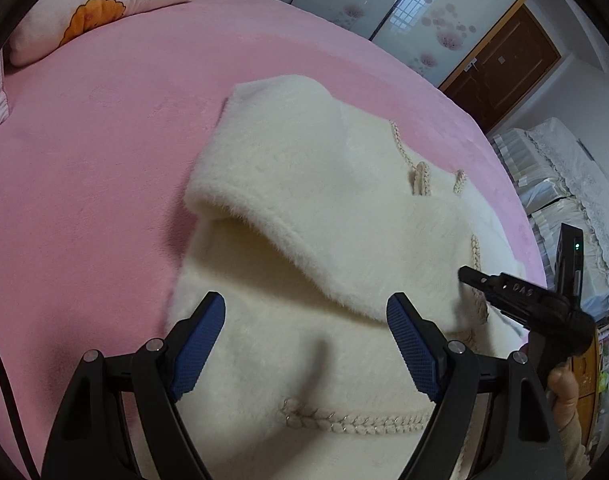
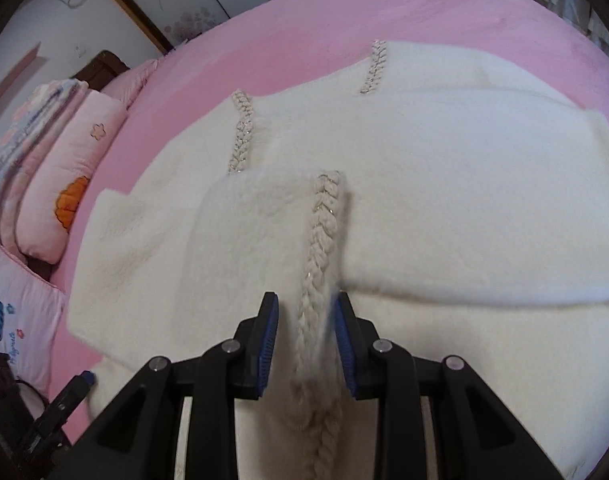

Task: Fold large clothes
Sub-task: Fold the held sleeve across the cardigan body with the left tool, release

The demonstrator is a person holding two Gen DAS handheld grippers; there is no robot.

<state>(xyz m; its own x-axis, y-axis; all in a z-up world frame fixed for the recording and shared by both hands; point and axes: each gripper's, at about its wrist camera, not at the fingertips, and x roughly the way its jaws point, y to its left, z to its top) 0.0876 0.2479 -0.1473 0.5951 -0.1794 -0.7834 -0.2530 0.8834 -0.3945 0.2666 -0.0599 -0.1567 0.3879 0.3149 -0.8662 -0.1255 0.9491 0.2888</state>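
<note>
Cream fuzzy sweater (image 1: 304, 208) lies spread on the pink bed (image 1: 84, 200), one part already turned over on itself, the fold's edge puffed up rather than flat. Left gripper (image 1: 304, 340) hovers just above the near cloth, jaws wide, nothing between them. Right gripper (image 2: 306, 332) has its jaws drawn narrow around a braided trim (image 2: 324, 216) and the bunched fabric beside it; the grip looks partial. Risks as I judge them: the thick pile slipping from the pads, or only the braid lifting and stretching the knit. With one side unheld, the fold could drag crooked. Pillow (image 1: 92, 12) sits well apart.
</note>
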